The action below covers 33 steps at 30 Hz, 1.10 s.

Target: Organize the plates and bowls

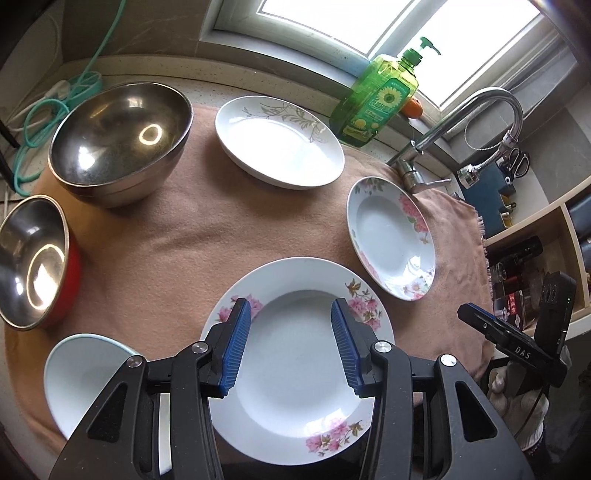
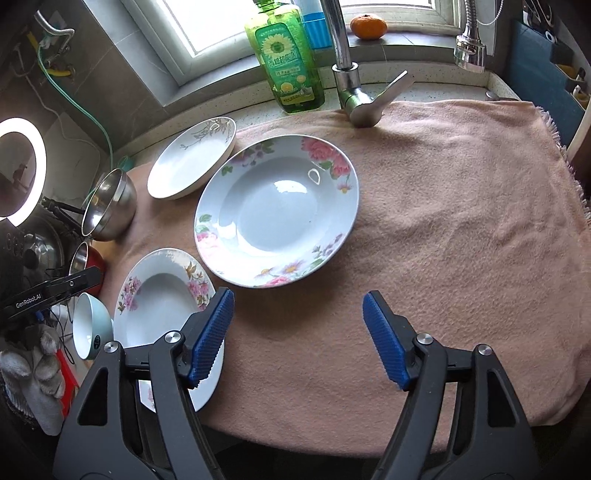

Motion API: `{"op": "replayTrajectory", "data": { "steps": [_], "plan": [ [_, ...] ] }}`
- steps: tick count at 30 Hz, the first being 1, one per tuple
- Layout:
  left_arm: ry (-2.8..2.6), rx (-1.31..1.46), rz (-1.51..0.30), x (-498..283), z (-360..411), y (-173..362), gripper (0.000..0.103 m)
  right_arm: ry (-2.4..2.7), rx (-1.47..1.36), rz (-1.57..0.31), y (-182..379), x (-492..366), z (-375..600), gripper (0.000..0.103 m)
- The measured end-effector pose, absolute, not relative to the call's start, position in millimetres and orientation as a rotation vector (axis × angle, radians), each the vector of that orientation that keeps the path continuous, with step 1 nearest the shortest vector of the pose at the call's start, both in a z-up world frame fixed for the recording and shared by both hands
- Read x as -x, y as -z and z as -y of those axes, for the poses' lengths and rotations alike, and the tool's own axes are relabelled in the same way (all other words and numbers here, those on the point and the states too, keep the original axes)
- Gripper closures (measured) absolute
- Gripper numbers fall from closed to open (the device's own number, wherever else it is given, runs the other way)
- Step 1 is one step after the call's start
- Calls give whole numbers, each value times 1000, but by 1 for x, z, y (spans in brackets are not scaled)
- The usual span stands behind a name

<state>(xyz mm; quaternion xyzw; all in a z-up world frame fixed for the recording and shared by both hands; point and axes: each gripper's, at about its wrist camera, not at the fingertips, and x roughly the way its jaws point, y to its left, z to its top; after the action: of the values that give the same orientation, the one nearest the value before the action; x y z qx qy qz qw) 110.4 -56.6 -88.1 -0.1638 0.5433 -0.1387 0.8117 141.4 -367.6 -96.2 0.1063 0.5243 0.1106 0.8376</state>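
On a pink cloth [image 1: 184, 236] lie three plates: a near one with pink flowers [image 1: 295, 369], a big-flowered one to the right [image 1: 391, 240], and a grey-leaf one at the back [image 1: 277, 144]. A large steel bowl [image 1: 118, 136], a red-sided steel bowl [image 1: 33, 262] and a pale blue bowl [image 1: 81, 376] stand at the left. My left gripper [image 1: 291, 321] is open and empty above the near plate. My right gripper [image 2: 297, 310] is open and empty over bare cloth [image 2: 443, 221], just in front of the big-flowered plate [image 2: 277, 210]; the near plate [image 2: 162, 306] is at its left.
A green soap bottle [image 2: 288, 59], a chrome tap [image 2: 351, 74] and an orange [image 2: 368, 26] stand at the back by the window. A ring light [image 2: 18, 166] is at the left. Shelves with boxes [image 1: 535, 266] are at the right.
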Motion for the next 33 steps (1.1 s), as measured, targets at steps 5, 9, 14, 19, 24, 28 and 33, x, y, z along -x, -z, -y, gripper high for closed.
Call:
{"op": "replayTrajectory", "data": {
  "steps": [5, 9, 14, 19, 24, 28, 33],
  "plan": [
    [293, 382, -1156, -118, 73, 93, 59, -239, -172, -1090, 93, -162, 377, 28],
    [286, 397, -1153, -125, 88, 97, 59, -241, -136, -1076, 92, -179, 382, 28],
    [288, 405, -1159, -134, 105, 104, 59, -261, -103, -1081, 98, -198, 386, 28],
    [283, 406, -1169, -144, 118, 110, 59, -290, -106, -1101, 108, -212, 390, 28],
    [293, 381, -1166, -154, 133, 114, 59, -320, -110, -1123, 117, -226, 391, 35],
    [297, 387, -1173, -162, 140, 119, 62, -338, -129, -1148, 125, -236, 394, 39],
    [295, 404, -1191, -169, 143, 126, 62, -353, -156, -1176, 133, -247, 397, 58]
  ]
}}
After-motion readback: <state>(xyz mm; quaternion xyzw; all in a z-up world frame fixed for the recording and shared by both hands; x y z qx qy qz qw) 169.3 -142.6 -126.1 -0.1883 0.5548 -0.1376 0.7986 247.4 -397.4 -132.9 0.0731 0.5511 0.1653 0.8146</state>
